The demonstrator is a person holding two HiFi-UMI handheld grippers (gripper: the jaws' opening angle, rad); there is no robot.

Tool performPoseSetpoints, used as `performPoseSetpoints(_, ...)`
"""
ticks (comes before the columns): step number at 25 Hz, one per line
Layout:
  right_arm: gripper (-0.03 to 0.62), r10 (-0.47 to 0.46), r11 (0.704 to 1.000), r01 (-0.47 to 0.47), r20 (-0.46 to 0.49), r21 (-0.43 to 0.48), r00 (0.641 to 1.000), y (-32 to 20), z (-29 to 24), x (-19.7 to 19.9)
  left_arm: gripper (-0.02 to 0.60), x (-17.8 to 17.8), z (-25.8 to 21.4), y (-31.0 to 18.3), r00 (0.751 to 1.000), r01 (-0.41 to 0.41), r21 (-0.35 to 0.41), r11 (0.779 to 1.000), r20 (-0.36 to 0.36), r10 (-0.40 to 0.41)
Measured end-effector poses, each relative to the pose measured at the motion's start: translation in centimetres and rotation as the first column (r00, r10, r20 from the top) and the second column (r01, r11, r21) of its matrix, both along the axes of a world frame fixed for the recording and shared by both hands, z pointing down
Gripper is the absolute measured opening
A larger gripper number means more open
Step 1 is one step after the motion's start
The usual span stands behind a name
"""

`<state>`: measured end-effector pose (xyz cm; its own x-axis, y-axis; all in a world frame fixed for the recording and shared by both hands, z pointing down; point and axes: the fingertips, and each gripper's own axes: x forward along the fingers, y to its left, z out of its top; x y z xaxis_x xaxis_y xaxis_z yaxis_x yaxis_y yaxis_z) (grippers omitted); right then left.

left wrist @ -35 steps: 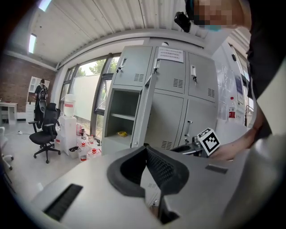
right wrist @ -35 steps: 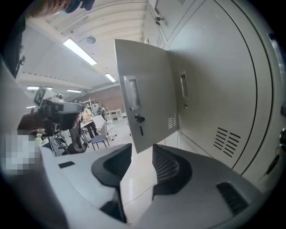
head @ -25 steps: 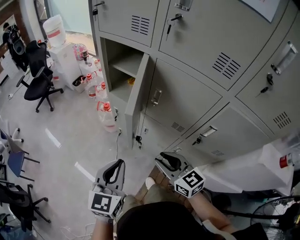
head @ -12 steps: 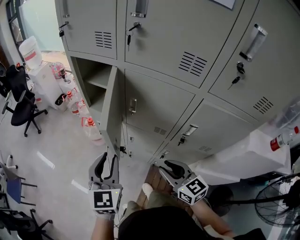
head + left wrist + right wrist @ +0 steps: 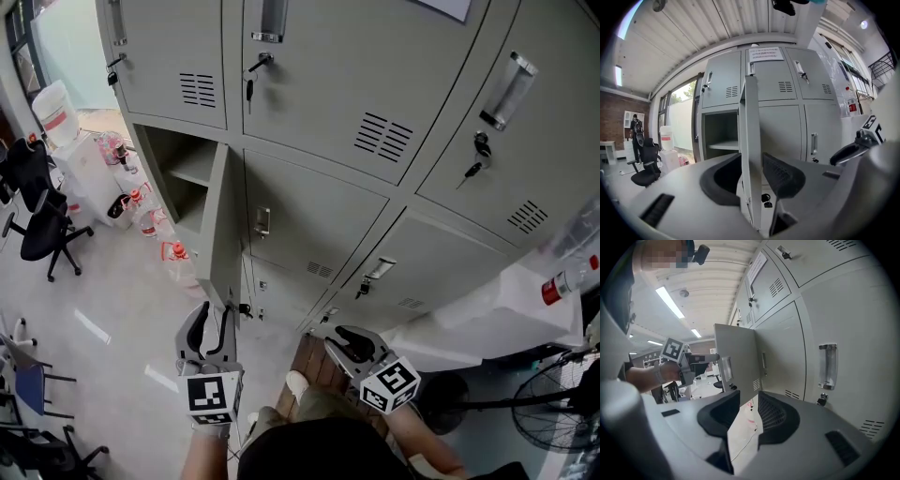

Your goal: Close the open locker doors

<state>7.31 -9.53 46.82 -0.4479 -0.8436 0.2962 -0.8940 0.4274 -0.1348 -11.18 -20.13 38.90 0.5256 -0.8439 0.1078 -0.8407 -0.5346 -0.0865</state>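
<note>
Head view, open door: one grey locker door (image 5: pixel 223 230) stands swung out, seen edge-on. It hangs beside its open compartment (image 5: pixel 178 178) in the left column of the lockers (image 5: pixel 375 56).
Progress: this door is not shut yet. I judge the close is only about to begin, with the whole swing home and the latching left to do.
Left gripper: the left gripper (image 5: pixel 211 323) sits at the door's lower free edge. In the left gripper view that edge stands between the jaws, which are spread wide and have just been opening. The pads do not press on it.
Right gripper: the right gripper (image 5: pixel 347 339) is to the right of the door's foot, apart from it. Its jaws are parted with nothing held between them.
Open doors, counted: one.
Closed doors, counted: five show plainly, three in the row above the open door and two to its right. Those below it are partly hidden, so I cannot count them.
Grippers, counted: two.
Water jugs (image 5: pixel 178 264): several stand on the floor just left of the door. The exact number is unclear.
Office chairs (image 5: pixel 37 211): three show at least in part, all well left of the door.
Fan (image 5: pixel 562 403): one, far to the right of the door.
</note>
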Motion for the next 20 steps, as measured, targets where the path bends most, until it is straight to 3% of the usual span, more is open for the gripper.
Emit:
performPoseSetpoints(10, 0.129, -0.066, 0.998, 0.066, 0.005, 0.01, 0.998, -2.7, -0.4, -2.0, 0.137, -3.2, -0.1, -1.5, 0.996, 0.086, -0.005, 0.996, 0.009, -0.086)
performPoseSetpoints(20, 0.129, -0.124, 0.992, 0.124, 0.009, 0.01, 0.992, -4.8, -0.6, -3.2, 0.137, -7.2, 0.0, -4.3, 0.978, 0.21, -0.023, 0.977, 0.004, -0.21)
